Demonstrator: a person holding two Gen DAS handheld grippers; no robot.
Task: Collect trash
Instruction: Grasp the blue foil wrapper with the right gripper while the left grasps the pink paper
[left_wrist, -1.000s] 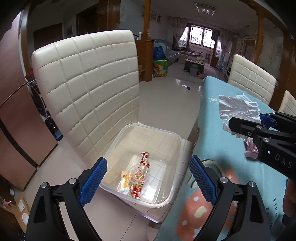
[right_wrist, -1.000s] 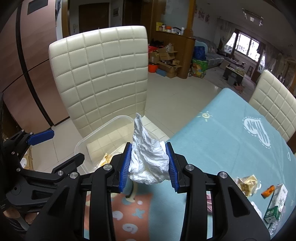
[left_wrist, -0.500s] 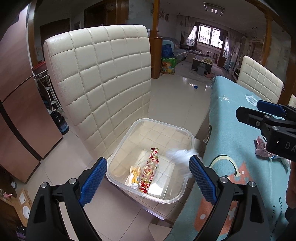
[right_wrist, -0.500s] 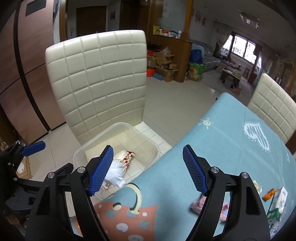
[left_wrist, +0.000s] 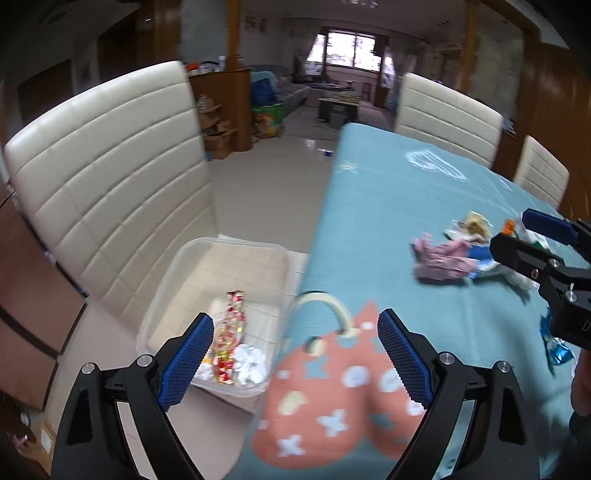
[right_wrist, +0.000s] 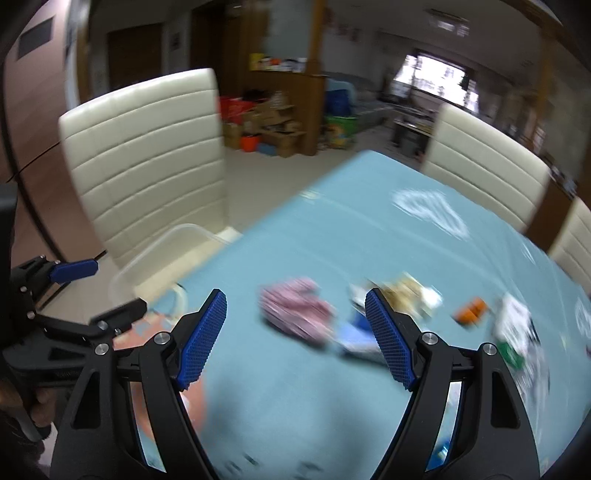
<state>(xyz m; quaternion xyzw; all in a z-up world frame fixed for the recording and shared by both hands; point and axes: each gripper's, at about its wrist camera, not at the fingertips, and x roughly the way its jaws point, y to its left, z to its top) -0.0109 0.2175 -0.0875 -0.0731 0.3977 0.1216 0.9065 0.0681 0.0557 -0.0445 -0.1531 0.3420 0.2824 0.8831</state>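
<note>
A clear plastic bin (left_wrist: 173, 280) sits on the cream chair seat beside the table; it holds a red-and-gold wrapper (left_wrist: 231, 332) and a crumpled white tissue (left_wrist: 251, 363). My left gripper (left_wrist: 295, 356) is open and empty over the table's near corner, next to the bin. My right gripper (right_wrist: 295, 338) is open and empty above the blue tablecloth (right_wrist: 332, 236), facing a pink wrapper (right_wrist: 299, 312), a yellowish wrapper (right_wrist: 402, 291), an orange piece (right_wrist: 471, 312) and a white-green carton (right_wrist: 515, 332). The pink wrapper (left_wrist: 439, 258) also shows in the left wrist view.
Cream padded chairs stand to the left (left_wrist: 107, 206) and at the table's far side (left_wrist: 443, 114). A blue foil wrapper (left_wrist: 557, 349) lies near the table's right edge. Tiled floor (left_wrist: 273, 181) and boxes lie beyond. Both views are motion-blurred.
My right gripper opened and let the white tissue fall into the bin, then swung right over the table toward the remaining trash. My left gripper also turned right toward the table.
</note>
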